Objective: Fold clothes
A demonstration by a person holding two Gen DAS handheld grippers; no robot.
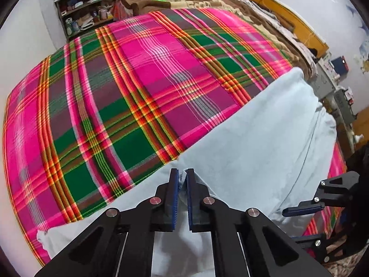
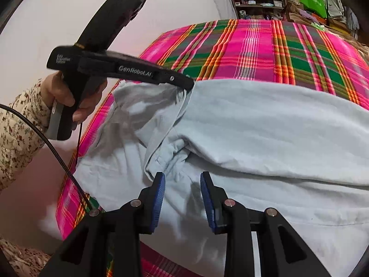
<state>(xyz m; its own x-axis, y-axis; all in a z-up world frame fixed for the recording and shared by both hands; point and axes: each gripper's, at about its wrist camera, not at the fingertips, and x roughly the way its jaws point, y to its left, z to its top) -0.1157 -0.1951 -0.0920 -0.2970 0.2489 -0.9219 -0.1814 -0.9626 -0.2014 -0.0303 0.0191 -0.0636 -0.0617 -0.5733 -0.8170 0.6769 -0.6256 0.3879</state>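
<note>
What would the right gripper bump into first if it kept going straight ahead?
Most likely the light blue garment: the open right gripper points straight at its bunched fold lying on the plaid blanket. Depth is hard to judge, but nothing else sits between.

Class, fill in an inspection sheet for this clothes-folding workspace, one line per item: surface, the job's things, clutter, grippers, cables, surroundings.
Surface: bed under a pink and green plaid blanket.
Job's things: one pale blue garment, rumpled and partly folded, near the blanket's front edge.
Clutter: nothing seen on the plaid beside the garment; a brown blanket is heaped behind it.
Grippers: left gripper pinches a fold of the garment; right gripper is open, fingers astride the cloth.
Cables: a black cable runs past the person's hand.
Surroundings: packed shelves, white wall.
</note>
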